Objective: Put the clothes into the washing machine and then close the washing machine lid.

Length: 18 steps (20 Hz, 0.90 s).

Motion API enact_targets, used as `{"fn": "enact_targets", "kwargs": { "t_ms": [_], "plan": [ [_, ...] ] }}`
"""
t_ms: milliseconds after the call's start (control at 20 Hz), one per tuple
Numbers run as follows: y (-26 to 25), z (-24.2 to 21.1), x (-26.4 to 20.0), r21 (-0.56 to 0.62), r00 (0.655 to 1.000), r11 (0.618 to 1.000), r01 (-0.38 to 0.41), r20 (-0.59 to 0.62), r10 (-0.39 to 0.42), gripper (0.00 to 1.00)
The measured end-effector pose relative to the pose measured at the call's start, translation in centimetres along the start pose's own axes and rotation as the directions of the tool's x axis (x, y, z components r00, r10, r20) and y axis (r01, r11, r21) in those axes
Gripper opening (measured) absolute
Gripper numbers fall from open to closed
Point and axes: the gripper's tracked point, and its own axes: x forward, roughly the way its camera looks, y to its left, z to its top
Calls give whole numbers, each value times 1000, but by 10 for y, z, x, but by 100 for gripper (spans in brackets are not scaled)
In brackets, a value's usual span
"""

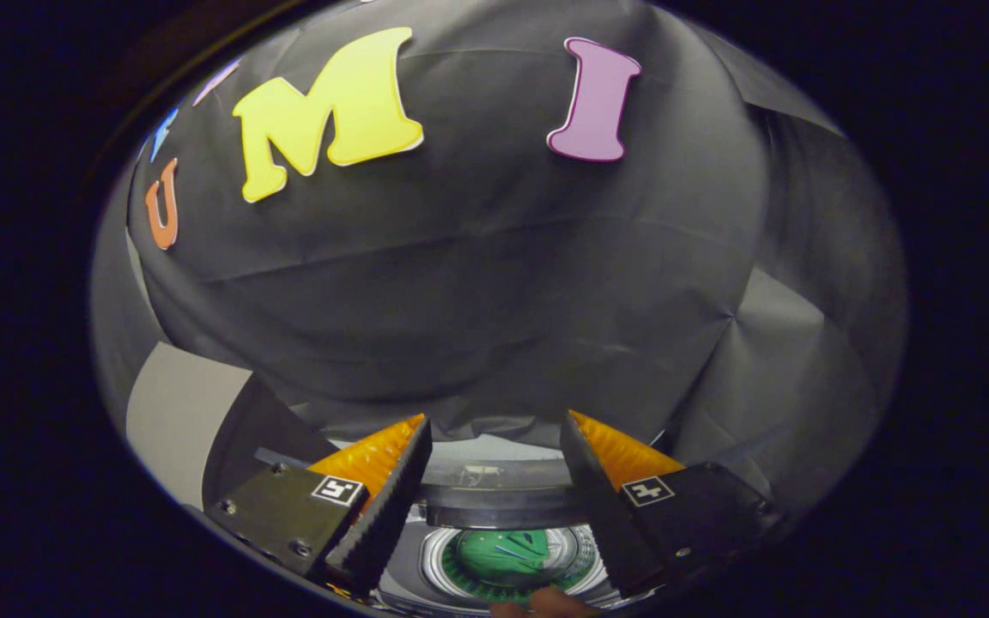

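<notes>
My gripper (494,425) is open, its two fingers wide apart with nothing between them. It is raised and points at the booth's black cloth wall. Below and between the fingers I see the top of the washing machine (494,502), with its round drum opening (512,562). A green garment (503,554) lies inside the drum. A dark raised band crosses just behind the opening; I cannot tell whether it is the lid. A small part of a hand (546,603) shows at the near rim of the opening.
The black cloth wall (494,283) hangs close behind the machine. A pale grey panel (172,412) stands to the left of the left finger. More folded black cloth (769,369) hangs to the right.
</notes>
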Motion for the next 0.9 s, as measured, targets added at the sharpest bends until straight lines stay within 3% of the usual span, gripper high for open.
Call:
{"fn": "enact_targets", "kwargs": {
  "t_ms": [900],
  "plan": [
    [-6, -75, -52, 1, 998, 1000, 23, -59, -23, 94]
  ]
}}
